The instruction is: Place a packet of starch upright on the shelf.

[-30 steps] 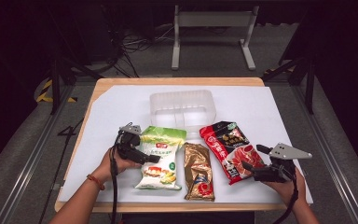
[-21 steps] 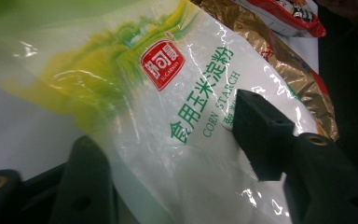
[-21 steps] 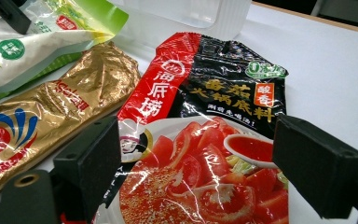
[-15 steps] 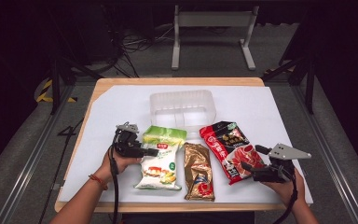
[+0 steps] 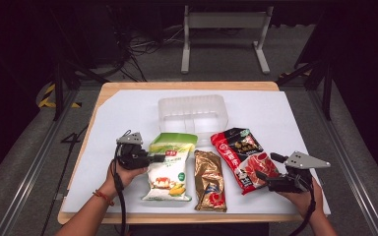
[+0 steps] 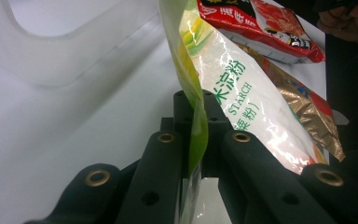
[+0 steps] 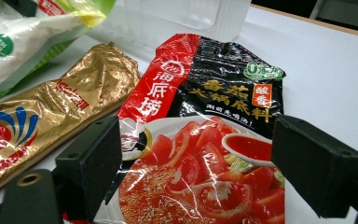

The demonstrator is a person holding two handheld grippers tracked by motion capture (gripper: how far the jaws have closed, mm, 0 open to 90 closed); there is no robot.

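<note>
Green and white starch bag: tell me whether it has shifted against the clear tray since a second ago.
Yes. The starch bag has its left edge lifted by the left claw, which has just closed on it; its top now reaches nearer the clear tray.

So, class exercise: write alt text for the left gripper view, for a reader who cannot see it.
The left tool is shut on the edge of a green-and-white starch bag, with a gold packet and a red packet lying behind it. A clear plastic tub stands to the left on the white table.
</note>
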